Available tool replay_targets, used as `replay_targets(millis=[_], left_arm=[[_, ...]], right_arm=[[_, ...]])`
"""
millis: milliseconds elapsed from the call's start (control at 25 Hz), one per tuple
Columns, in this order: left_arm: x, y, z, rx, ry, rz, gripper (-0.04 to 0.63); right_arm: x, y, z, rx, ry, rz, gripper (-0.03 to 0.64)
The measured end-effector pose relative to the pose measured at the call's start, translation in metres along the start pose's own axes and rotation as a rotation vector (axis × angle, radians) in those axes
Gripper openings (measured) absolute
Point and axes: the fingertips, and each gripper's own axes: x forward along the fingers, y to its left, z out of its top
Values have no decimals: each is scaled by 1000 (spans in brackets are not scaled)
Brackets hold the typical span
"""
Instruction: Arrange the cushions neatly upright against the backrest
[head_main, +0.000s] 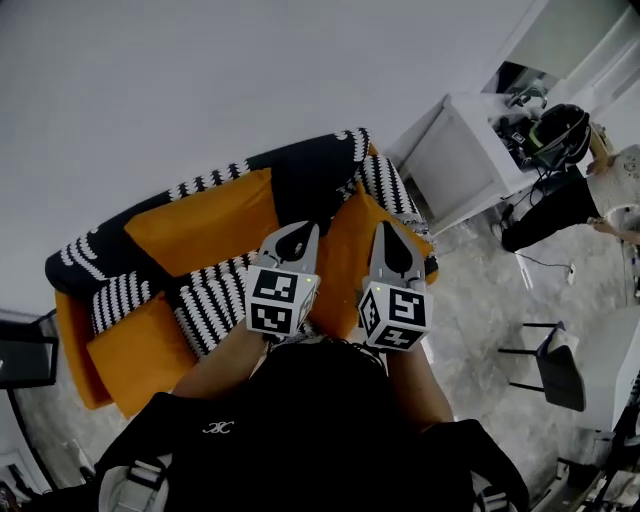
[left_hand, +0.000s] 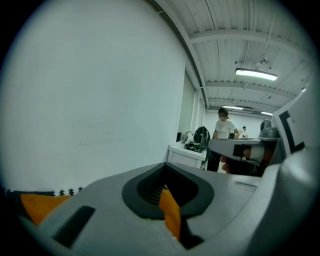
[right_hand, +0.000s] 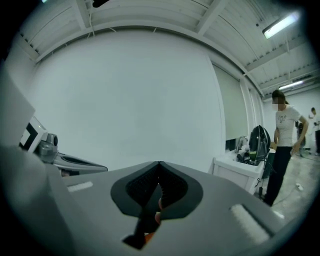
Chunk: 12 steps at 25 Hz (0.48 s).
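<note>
With your left claw (head_main: 300, 235) and right claw (head_main: 388, 235) both closed and empty above the sofa (head_main: 72, 350), pinch the soft, light, floppy orange cushion (head_main: 205, 225) at ten o'clock by its top corners.

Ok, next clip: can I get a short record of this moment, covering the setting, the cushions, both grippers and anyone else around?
setting: orange sofa against a white wall, seen from above
cushions: orange cushion lying towards the back; striped cushion in front of it; second orange cushion at the right; not lined up
left gripper: jaws shut, holding nothing, above the sofa
right gripper: jaws shut, holding nothing, above the sofa
bystander: person standing beside a white desk
</note>
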Motion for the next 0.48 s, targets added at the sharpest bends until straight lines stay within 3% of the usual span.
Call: replay_targets(millis=[240,480], left_arm=[[13,-16,-21,-6,37,-101,8],[33,-35,-29,-1,61,-129,8]], right_arm=[[-14,-16,-23,-46,53,-83,8],[-21,-48,-29,-43,47,-128,8]])
